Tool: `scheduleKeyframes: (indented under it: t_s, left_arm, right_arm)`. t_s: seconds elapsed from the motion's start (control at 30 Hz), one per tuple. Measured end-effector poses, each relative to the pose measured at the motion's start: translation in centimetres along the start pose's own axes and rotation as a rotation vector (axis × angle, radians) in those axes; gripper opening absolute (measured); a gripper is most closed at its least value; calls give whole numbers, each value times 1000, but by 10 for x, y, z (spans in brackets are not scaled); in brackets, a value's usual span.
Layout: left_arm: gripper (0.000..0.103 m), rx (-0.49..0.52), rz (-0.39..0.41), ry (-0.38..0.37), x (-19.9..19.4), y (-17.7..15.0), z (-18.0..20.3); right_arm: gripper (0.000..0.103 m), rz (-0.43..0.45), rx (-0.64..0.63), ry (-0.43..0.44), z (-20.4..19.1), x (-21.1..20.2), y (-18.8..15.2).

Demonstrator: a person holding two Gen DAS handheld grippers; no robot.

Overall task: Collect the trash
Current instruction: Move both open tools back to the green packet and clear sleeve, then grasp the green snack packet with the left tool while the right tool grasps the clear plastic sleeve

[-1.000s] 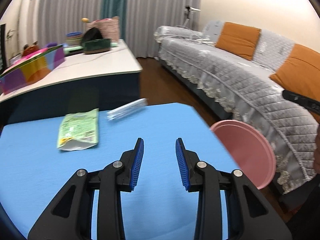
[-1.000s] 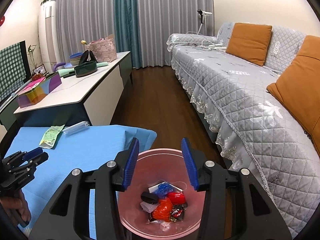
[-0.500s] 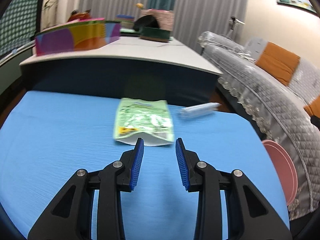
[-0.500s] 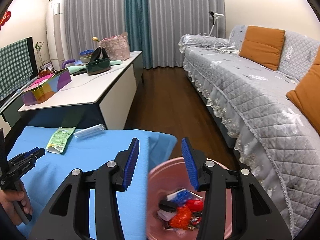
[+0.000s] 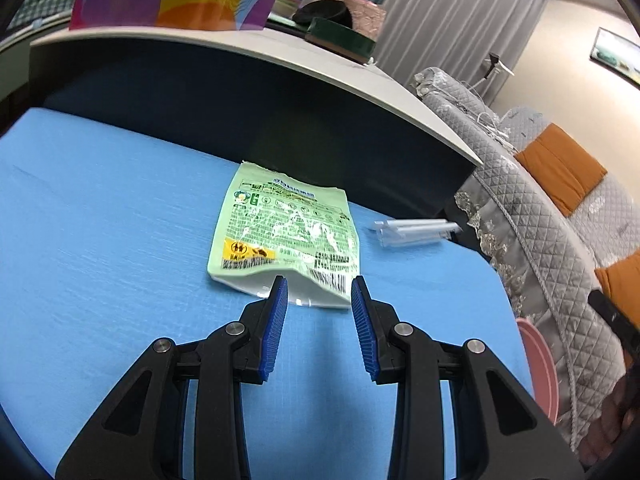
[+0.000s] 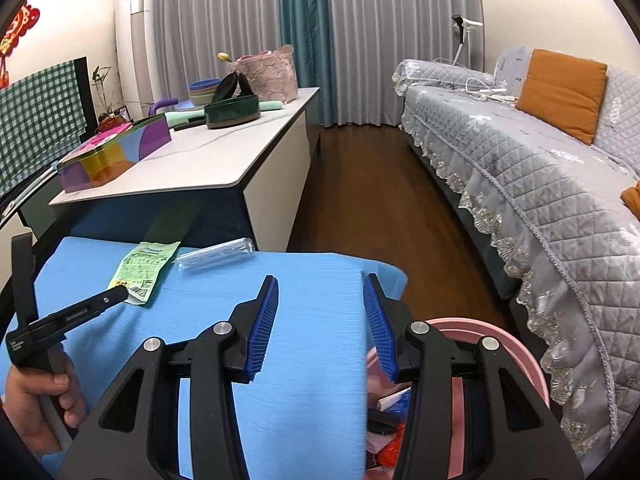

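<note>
A flat green snack pouch (image 5: 286,236) lies on the blue table (image 5: 100,248). My left gripper (image 5: 318,286) is open, its tips at the pouch's near white edge, one finger on each side of it. A clear plastic wrapper (image 5: 414,230) lies to the pouch's right. In the right wrist view the pouch (image 6: 144,266) and wrapper (image 6: 216,256) lie at the table's far left, and the left gripper (image 6: 116,292) reaches the pouch. My right gripper (image 6: 320,284) is open and empty above the table's right side, next to the pink bin (image 6: 520,360) holding trash.
A white-topped cabinet (image 6: 208,168) stands behind the blue table, with a colourful box (image 6: 116,156), a dark green tray and a pink basket. A grey sofa (image 6: 540,168) with orange cushions runs along the right. Wooden floor (image 6: 372,208) lies between them.
My left gripper has swung left and moved forward to the green pouch. My right gripper has shifted left from above the pink bin to over the table's edge.
</note>
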State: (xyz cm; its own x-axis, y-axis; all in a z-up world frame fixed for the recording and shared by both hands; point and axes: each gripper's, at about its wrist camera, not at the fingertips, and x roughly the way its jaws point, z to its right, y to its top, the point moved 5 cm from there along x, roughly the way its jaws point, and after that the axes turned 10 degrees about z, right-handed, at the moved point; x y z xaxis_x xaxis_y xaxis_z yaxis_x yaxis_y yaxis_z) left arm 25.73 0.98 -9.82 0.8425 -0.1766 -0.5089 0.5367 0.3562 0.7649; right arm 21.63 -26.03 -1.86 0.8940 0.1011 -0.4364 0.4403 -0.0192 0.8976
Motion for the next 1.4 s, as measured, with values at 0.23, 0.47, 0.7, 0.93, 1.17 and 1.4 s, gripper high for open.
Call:
scheduleKeyframes:
  t_s: [0.23, 0.47, 0.7, 0.93, 1.17, 1.4]
  left_arm:
    - [25, -58, -24, 52, 19, 6, -8]
    - [2, -62, 36, 146, 9, 15, -22]
    - [1, 4, 84, 233, -10, 28, -37]
    - [1, 59, 102, 237, -22, 38, -40]
    - [1, 54, 86, 224, -23, 33, -45]
    - [1, 52, 86, 207, -29, 32, -43]
  right_arm:
    - [45, -30, 11, 50, -17, 17, -3]
    - [45, -80, 61, 114, -51, 49, -6]
    - [45, -140, 159, 123, -91, 100, -18]
    - [45, -217, 238, 100, -120, 145, -30]
    - [49, -243, 286, 86, -132, 163, -28]
    - [61, -266, 323, 75, -131, 172, -24]
